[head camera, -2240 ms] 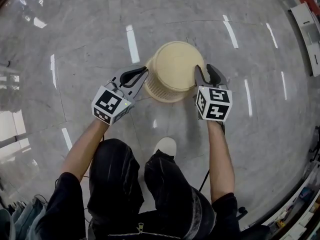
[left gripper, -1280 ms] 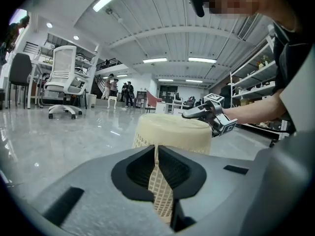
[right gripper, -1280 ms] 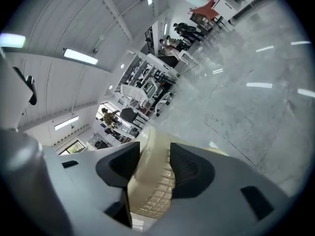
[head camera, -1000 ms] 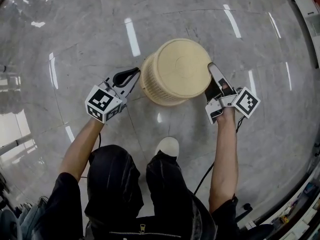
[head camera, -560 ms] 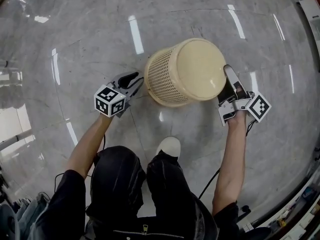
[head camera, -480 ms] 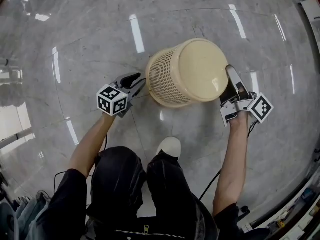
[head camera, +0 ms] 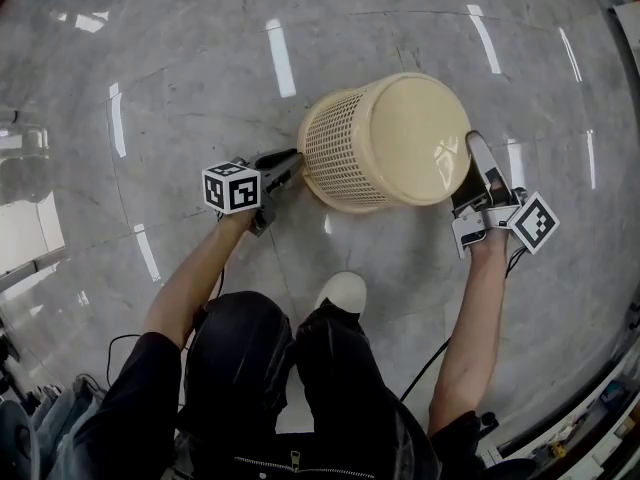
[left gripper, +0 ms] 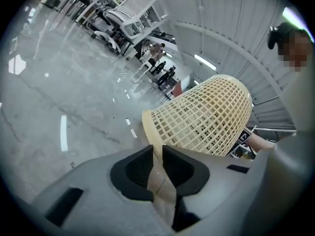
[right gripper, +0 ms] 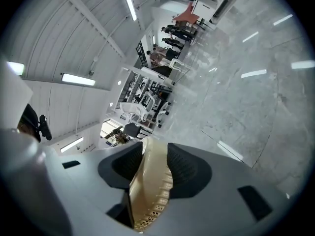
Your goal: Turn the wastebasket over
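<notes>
Wastebasket [head camera: 385, 143] is mid-flip now, tipped well over above the floor [head camera: 150, 68], with its closed bottom swung toward my right and its mouth toward my left. I can't tell whether the low edge touches the floor.

My left gripper [head camera: 283, 164] jaws have just been closing and now pinch the rim at the low left edge. My right gripper [head camera: 478, 158] jaws have been closing a bit too, clamped on the wall by the bottom. With both ends gripped, I reckon I can roll it the rest of the way.

A couple of seconds back it stood mouth-down, with the left gripper higher and holding nothing.
</notes>
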Demonstrator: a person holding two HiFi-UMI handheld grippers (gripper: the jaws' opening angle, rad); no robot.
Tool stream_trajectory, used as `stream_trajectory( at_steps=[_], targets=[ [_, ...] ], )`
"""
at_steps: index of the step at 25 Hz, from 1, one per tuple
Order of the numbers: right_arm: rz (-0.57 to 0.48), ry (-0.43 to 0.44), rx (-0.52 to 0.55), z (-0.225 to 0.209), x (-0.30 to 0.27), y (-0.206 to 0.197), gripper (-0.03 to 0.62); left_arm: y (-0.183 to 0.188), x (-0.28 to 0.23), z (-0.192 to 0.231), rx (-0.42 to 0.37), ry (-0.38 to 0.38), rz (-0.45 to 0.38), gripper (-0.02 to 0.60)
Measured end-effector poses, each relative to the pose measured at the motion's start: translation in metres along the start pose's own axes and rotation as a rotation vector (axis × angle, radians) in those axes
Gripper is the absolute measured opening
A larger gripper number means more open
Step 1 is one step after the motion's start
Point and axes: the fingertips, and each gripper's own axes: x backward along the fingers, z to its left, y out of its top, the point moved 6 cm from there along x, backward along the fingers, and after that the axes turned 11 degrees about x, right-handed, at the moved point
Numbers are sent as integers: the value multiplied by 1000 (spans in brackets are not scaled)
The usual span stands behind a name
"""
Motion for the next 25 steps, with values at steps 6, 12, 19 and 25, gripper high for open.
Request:
stream_trajectory(
  at_steps=[6,12,19,25],
  targets=[
    [16,5,94,6,-1,1,163,11,-1,0,-6,50,-6,37],
    [33,16,180,15,-8,2,163,48,11,-2,-78,103,-33,31],
    [37,-10,153,23,-35,-10,155,113,50,-8,-218,197,-37,28],
    [125,-148,232,25,-44,-12,156,150,78,-22,-258,248,-83,26]
  ],
)
